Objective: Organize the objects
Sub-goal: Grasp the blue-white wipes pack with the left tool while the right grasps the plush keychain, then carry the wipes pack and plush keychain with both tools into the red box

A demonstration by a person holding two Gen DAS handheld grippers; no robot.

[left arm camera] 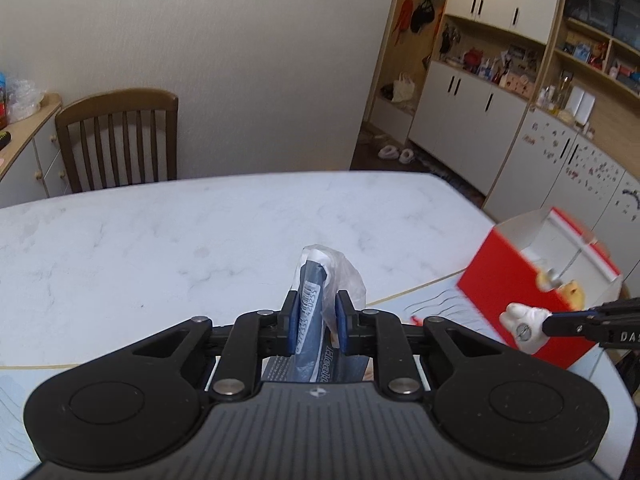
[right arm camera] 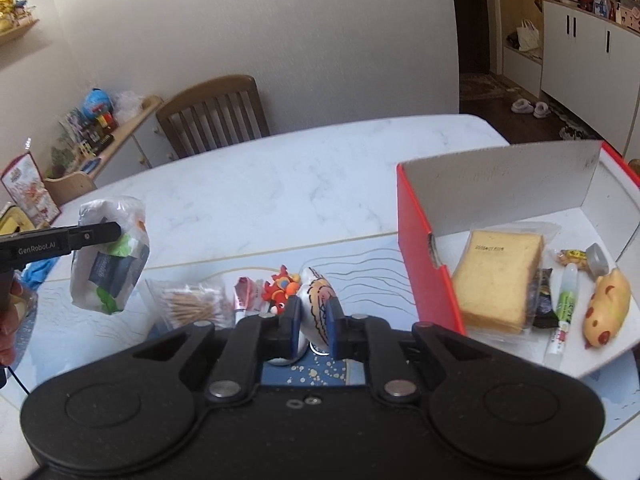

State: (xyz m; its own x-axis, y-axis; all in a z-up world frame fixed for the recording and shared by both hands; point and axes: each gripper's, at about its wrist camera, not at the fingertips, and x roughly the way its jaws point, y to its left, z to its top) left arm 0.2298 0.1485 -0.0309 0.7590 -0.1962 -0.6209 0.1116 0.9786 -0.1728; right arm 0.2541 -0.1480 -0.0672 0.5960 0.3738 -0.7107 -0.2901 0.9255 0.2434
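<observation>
Two grippers, each clamped on one item above the marble table.
Left gripper pinches one plastic-wrapped packet, long axis pointing away from the camera; right gripper squeezes one white tooth-shaped toy, upright; one red box at right holds six items.

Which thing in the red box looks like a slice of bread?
The wrapped tan square, lying at the box's left end; the others are smaller.
</observation>
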